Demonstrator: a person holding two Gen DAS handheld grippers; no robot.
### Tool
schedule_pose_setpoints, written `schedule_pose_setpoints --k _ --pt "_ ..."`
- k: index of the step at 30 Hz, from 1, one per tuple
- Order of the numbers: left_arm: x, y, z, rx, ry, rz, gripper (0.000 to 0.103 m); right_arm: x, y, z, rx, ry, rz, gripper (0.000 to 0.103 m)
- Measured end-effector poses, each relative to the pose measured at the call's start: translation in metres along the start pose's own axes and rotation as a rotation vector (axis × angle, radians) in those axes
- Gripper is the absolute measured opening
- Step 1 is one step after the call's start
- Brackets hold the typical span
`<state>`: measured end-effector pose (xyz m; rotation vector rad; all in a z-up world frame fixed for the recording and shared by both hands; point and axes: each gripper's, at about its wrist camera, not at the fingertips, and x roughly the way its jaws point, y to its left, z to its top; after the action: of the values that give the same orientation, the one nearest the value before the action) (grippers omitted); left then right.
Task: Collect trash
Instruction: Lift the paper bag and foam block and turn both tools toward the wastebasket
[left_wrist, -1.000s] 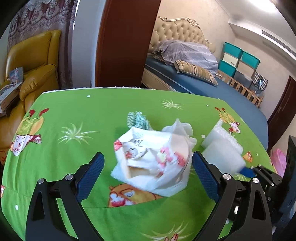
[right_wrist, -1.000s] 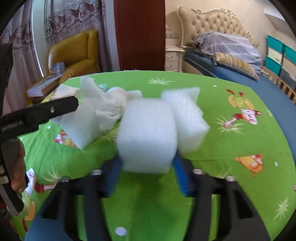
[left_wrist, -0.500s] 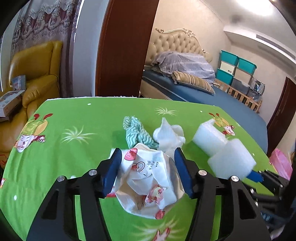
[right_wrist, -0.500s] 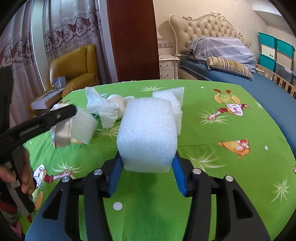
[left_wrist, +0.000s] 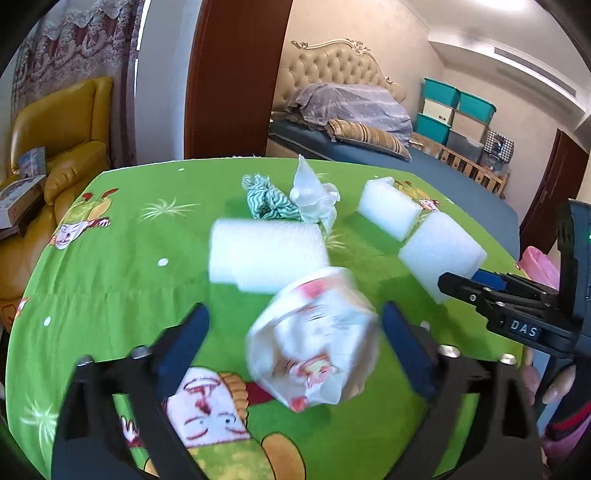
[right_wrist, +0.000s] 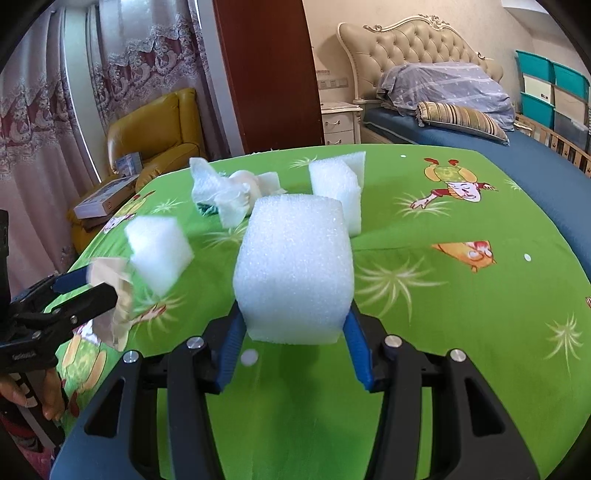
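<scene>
Mid-collection: your left gripper (left_wrist: 295, 332) is opening its fingers around the crumpled wrapper (left_wrist: 314, 339), pads clear, while your right gripper (right_wrist: 293, 343) clamps a foam block (right_wrist: 293, 266) above the green surface (right_wrist: 461, 314); next, carry both to whatever bin lies out of view.

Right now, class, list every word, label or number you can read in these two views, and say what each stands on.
"DAS": on the body of the right hand-held gripper, seen from the left wrist view.
Marking on the left hand-held gripper: too small to read.
Print on the crumpled wrapper: blurred.
Boxes on the yellow armchair: print too small to read.
</scene>
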<state>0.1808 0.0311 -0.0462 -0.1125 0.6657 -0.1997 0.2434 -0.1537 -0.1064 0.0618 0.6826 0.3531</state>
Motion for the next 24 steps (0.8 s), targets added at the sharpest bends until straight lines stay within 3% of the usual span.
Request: schedule_pose_setpoints --k 13,24 --pt "0.017 -0.009 -0.007 -0.001 0.086 -0.008 0.089 -0.016 0.017 -0.019 -0.096 -0.005 -0.039 0.049" --pt "0.019 -0.039 -0.016 0.066 0.115 0.013 0.089 -0.018 0.011 -0.02 -0.078 -0.015 -0.034 0.049"
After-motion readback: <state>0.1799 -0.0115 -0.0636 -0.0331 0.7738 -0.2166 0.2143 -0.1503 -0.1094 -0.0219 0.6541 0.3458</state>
